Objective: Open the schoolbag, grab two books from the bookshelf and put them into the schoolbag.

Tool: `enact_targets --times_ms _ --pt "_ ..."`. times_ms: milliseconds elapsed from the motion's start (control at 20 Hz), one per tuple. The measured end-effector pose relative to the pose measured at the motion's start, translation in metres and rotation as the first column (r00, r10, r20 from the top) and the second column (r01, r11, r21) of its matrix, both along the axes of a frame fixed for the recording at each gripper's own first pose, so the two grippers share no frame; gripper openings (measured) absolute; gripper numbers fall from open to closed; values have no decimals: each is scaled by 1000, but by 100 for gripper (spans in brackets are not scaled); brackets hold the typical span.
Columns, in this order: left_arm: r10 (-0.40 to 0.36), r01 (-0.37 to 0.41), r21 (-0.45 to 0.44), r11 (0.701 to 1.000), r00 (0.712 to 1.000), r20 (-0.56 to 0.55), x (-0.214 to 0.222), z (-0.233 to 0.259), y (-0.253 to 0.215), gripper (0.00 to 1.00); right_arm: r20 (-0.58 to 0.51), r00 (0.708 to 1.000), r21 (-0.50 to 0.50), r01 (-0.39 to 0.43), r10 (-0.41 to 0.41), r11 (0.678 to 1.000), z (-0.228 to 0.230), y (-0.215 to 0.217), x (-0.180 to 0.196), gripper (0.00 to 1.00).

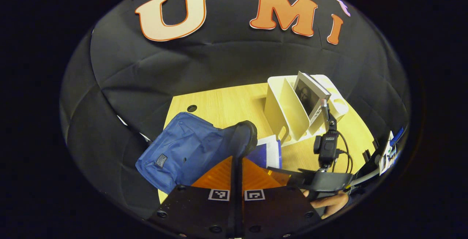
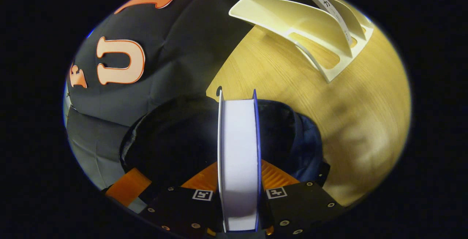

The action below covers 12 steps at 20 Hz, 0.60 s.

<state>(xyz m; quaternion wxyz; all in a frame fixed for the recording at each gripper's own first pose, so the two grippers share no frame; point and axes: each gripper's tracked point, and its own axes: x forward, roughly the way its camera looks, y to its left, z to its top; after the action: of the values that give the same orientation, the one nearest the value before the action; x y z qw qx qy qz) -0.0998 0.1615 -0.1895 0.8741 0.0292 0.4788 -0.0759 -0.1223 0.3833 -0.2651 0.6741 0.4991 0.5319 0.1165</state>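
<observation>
Blue schoolbag (image 1: 182,151) lies on the wooden table (image 1: 226,103), its mouth rim pinched by the left gripper (image 1: 237,165); the right gripper (image 2: 238,180) clamps a book (image 2: 238,151) edge-on, long axis pointing into the bag's opening; another book (image 1: 310,92) leans in the bookshelf (image 1: 289,111).

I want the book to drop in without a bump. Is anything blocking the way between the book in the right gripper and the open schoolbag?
Nothing visible blocks it. The right gripper holds the book edge-on right over the schoolbag's dark open mouth. The left gripper pinches the bag's rim, holding it open off to the side.
</observation>
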Motion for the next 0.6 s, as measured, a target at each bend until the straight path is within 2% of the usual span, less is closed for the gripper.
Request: enact_targets --times_ms 200,600 --pt "-19 19 -1 1000 1000 -14 -4 -7 -4 0 16 1000 32 -15 14 999 -6 25 2 38" --pt "-51 51 2 999 999 -6 -2 4 -7 1 -11 1000 93 26 -25 995 -21 58 12 39"
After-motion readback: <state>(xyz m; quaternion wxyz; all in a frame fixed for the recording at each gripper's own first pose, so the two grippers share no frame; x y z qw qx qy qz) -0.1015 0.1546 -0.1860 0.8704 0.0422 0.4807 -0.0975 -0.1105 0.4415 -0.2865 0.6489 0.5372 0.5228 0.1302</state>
